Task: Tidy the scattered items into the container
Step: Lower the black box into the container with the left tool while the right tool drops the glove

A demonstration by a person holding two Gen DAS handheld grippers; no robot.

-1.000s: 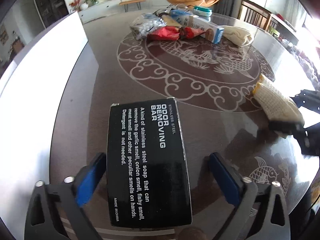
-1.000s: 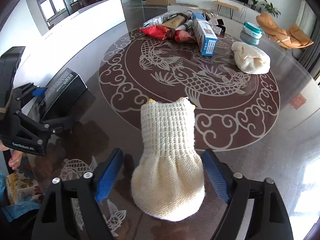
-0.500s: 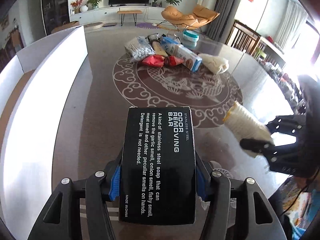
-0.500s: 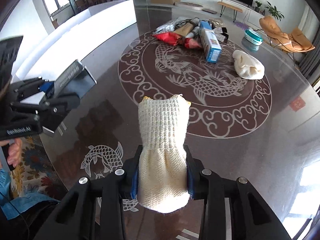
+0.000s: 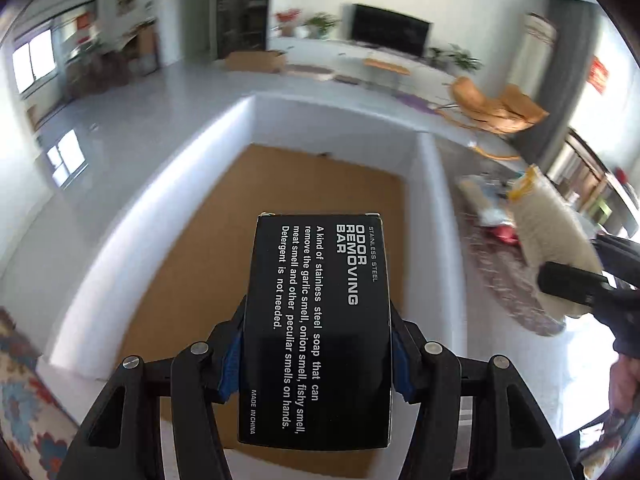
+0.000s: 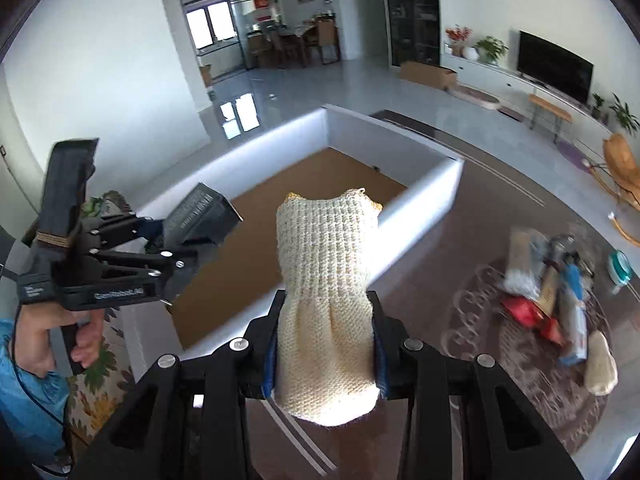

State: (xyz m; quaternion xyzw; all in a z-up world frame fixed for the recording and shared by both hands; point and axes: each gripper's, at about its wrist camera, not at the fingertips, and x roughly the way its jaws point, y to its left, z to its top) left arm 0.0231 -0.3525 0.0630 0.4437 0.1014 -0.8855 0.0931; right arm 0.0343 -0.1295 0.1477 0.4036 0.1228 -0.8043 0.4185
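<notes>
The left wrist view looks forward and down from above into the white-walled rectangular container with a brown floor point(image 5: 320, 184), close over it. The right wrist view faces the same container point(image 6: 320, 184) from farther back and to its right, over the dark patterned round table point(image 6: 500, 220). Both views share the container, and each shows the other hand-held gripper at its edge.
</notes>
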